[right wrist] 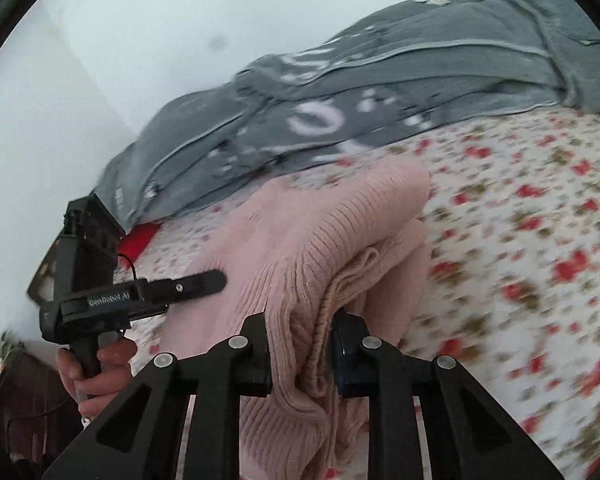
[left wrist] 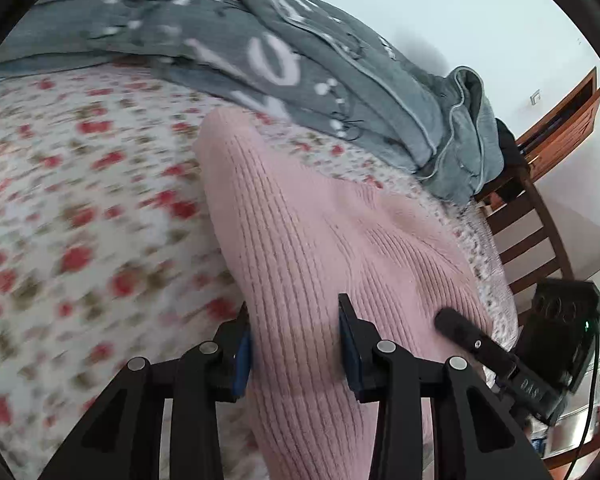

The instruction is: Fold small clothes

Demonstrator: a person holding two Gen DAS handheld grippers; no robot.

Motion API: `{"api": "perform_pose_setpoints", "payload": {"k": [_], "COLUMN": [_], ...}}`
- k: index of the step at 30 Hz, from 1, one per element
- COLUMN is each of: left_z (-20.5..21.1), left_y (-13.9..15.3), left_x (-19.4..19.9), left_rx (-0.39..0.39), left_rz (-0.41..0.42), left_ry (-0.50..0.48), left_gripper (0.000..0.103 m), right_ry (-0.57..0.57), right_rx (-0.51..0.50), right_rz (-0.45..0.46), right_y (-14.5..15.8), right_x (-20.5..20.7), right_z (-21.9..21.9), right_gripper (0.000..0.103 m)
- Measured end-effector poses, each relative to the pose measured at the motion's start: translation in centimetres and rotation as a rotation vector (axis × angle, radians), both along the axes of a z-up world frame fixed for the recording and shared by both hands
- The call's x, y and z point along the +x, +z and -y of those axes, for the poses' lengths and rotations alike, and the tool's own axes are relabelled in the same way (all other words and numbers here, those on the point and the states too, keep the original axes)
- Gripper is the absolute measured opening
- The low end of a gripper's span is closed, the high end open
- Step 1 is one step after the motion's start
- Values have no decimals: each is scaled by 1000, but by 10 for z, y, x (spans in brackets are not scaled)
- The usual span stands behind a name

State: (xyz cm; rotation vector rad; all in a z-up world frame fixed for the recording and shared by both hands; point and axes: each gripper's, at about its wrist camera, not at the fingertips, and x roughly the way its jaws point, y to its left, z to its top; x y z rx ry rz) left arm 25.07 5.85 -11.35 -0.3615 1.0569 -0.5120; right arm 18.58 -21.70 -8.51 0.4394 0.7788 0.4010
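Left gripper (left wrist: 296, 344) has a band of the pink ribbed knit sweater (left wrist: 300, 240) running between its two fingers; the blue pads sit against the cloth on both sides, jaws narrowed onto it, so it appears to be pinching that fabric. From this claw the garment stretches straight ahead and slightly left, its ribs and long axis running away across the floral bedsheet (left wrist: 80, 200) toward the grey printed blanket (left wrist: 284, 64) heaped at the far side.

Right gripper (right wrist: 300, 354) is likewise closed down on a bunched, doubled edge of the same sweater, several layers gathered between the fingers. Ahead of it the knit lies folded over itself on the sheet, with the top edge just short of the blanket.

Both claws hold the near end, side by side, the left one seen at the sweater's left margin in the right wrist view. My judgement: the fold turns on carrying this near edge forward along the ribs toward the far edge, both hands travelling together and level.
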Motion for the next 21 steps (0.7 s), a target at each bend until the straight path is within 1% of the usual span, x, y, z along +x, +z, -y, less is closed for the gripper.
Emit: {"api": "perform_pose_setpoints", "payload": {"k": [2,3,5,6,7,8,10,11,12,13,14,17,18,19,20,21], "left_z": [-17,-22,-27,-30,-33,-33,-33,-31,-28,-25,-22,-13,-10,-3,2,8], "left_y": [-11,-17,-33,-36,-34,-30,-16,-7,4,12,19,31,31,28,23,14], "left_x": [-9,-11,-14,-18,-22,-25,-34,-38,-44,-49,-53,-71,-77,-84,-88,-93], "left_rx": [16,29,72,73,63,67,116,149,186,204,208,167,166,180,187,193], "left_rz": [-8,-18,-33,-19,-3,6,46,78,126,160,184,257,276,302,322,344], "left_ry": [22,27,40,40,37,36,28,26,24,19,12,-33,-48,-70,-94,-122], "left_gripper": [38,39,49,50,52,51,50,50,50,50,50,52,52,52,53,53], "right_ry": [42,59,72,67,68,62,55,45,34,23,1,-30,-24,-11,4,17], "right_rx": [34,29,-44,-93,-111,-102,-96,-96,-107,-128,-179,-282,-299,-320,-360,-427], "right_rz": [-26,-37,-64,-85,-97,-90,-104,-101,-81,-54,0,126,154,179,199,204], "right_y": [-14,-21,-37,-47,-54,-53,-45,-37,-31,-24,-11,8,8,6,0,-12], "right_x": [-5,-7,-10,-9,-12,-17,-23,-27,-28,-33,-41,-55,-58,-62,-65,-64], "right_z": [-17,-24,-39,-45,-47,-45,-38,-32,-29,-28,-29,-42,-48,-55,-64,-74], "right_gripper": [21,21,23,26,27,28,33,34,35,35,35,35,33,25,20,17]}}
